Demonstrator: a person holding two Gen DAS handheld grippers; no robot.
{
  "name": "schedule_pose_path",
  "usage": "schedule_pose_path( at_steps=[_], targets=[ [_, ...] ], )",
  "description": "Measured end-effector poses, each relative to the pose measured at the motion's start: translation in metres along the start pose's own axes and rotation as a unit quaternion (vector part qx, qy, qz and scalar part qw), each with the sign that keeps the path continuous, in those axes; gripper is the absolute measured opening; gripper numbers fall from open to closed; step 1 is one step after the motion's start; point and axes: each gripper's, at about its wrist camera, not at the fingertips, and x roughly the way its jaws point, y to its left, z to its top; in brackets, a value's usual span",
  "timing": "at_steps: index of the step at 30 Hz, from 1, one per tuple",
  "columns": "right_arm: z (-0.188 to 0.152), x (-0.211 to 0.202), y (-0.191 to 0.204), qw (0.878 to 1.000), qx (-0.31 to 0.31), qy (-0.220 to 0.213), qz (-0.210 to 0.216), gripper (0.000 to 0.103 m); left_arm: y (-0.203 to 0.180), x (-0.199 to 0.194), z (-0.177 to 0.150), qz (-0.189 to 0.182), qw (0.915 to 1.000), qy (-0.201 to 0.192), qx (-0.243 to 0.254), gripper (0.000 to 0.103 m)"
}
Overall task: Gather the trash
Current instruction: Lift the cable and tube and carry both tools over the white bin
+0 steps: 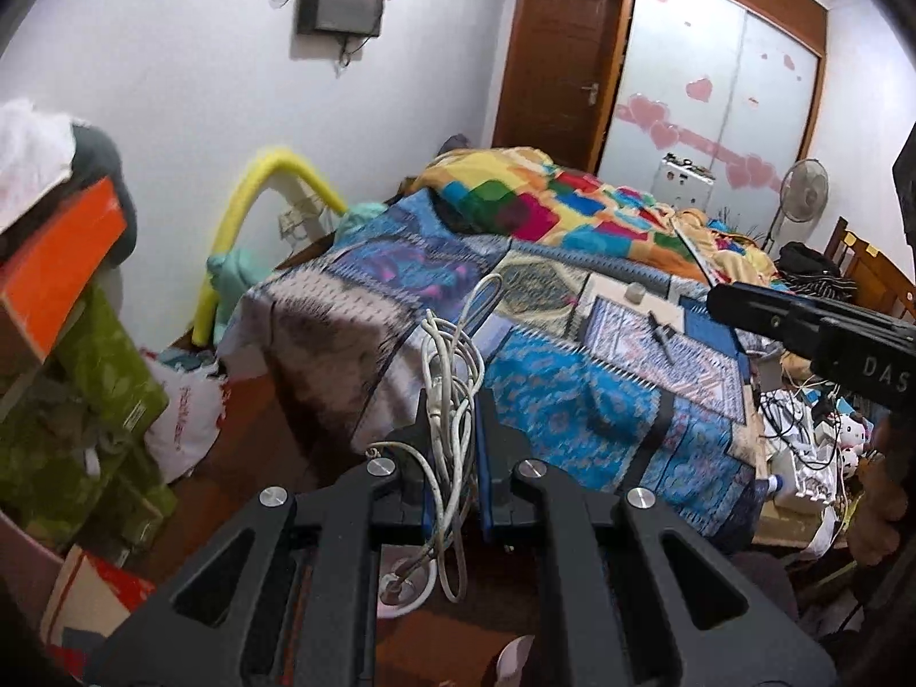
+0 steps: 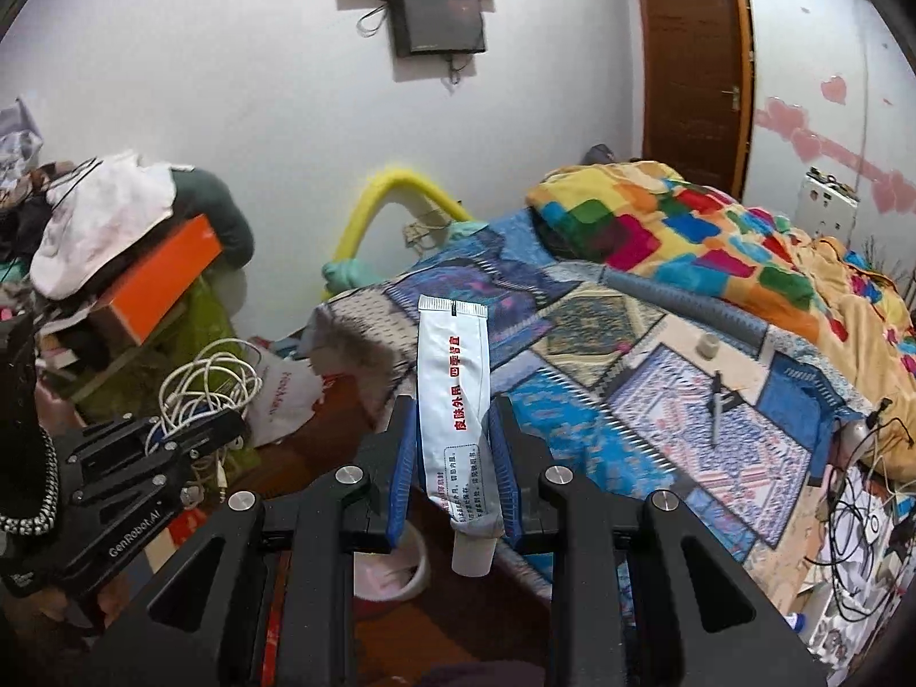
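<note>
Left tongs (image 1: pixel 452 429) clenched on a bundle of white cable (image 1: pixel 452 378), right tongs (image 2: pixel 452 452) grasping a white ointment tube (image 2: pixel 455 395) cap-down, both held up beside the patterned bed (image 2: pixel 658 401)

Black tool (image 2: pixel 452 446) (blue pads, silver screws)

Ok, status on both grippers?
Left gripper shut on white cable. Right gripper shut on ointment tube, cap down. Both over bed corner; nothing blocking.
</note>
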Motion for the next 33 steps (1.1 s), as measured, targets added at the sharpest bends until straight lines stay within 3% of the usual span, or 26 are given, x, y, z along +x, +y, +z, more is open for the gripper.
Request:
schedule_pose_path(
  at_steps=[9,18,26,33],
  targets=[
    [-0.019,0.032,0.048,0.999,-0.014,0.038,0.027,0.024,0.053,0.005,-0.032,0.014,0.9991,0.029,-0.026,0.01],
    [-0.048,0.091,0.083,0.992,-0.031,0.115,0.043,0.024,0.089,0.034,-0.061,0.022,0.9954,0.076,-0.053,0.01],
    [-0.086,0.161,0.103,0.974,-0.04,0.212,0.068,0.024,0.117,0.072,-0.085,0.026,0.9874,0.13,-0.087,0.01],
    [-0.099,0.209,0.11,0.961,-0.039,0.263,0.081,0.024,0.135,0.101,-0.103,0.032,0.9781,0.17,-0.116,0.01]
  ],
)
